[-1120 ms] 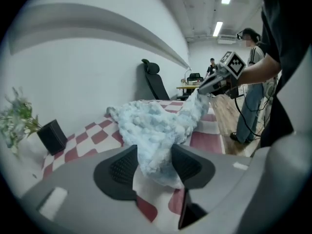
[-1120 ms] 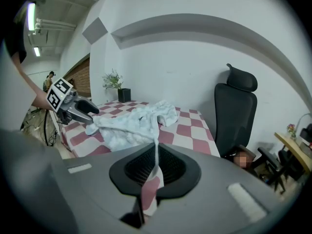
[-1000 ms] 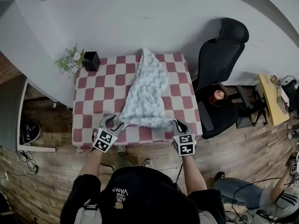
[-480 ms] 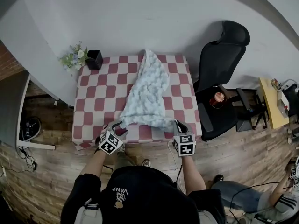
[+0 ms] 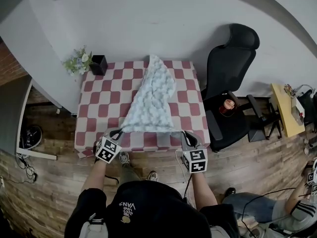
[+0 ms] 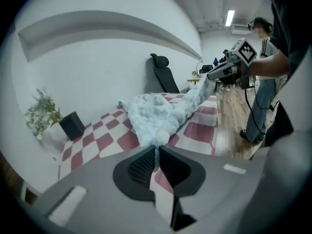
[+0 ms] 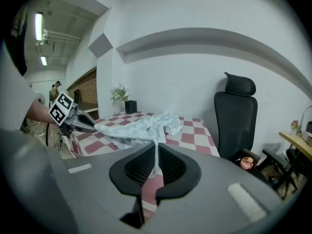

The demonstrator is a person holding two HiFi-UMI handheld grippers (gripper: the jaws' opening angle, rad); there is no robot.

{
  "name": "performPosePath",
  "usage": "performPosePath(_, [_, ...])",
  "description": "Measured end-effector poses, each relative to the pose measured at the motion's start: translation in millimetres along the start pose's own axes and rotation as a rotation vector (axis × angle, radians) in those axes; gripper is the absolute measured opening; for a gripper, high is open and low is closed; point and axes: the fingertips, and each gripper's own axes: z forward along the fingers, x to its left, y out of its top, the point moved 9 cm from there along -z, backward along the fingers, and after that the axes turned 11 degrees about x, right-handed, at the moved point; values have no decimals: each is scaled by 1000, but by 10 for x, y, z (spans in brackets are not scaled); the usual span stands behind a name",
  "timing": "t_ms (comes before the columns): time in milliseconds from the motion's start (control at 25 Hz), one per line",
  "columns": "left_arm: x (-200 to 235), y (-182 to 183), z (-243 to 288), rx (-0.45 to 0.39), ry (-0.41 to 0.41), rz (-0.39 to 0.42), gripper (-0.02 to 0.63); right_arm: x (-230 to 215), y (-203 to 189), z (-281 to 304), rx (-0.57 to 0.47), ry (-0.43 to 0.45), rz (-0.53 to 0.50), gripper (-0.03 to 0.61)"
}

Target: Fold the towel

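Now, at the near edge, the left gripper (image 5: pixel 118 131) is closing on one towel (image 5: pixel 153 95) corner, and the right gripper (image 5: pixel 185 135) is clamped on the other. Hold that edge taut and level. The far end lies bunched at the back of the table (image 5: pixel 99 103), so spread it first.

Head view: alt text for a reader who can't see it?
Seen from above, a person holds a pale towel by its near corners over a checkered table: the left gripper's jaws are closing on one, the right gripper clamps the other.
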Motion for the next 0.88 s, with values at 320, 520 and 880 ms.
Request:
performPosePath(320, [204,74,-1025,-122,135,10,25,285,286,-377,-129,78,-104,21])
performPosePath(520, [264,-40,-1429,-144,105,43,25,521,367,-575,-136,90,-151,21])
performPosePath(880, [132,-268,-2276,-147,-52,159,25,975,245,-1198,-99,115,-96,21])
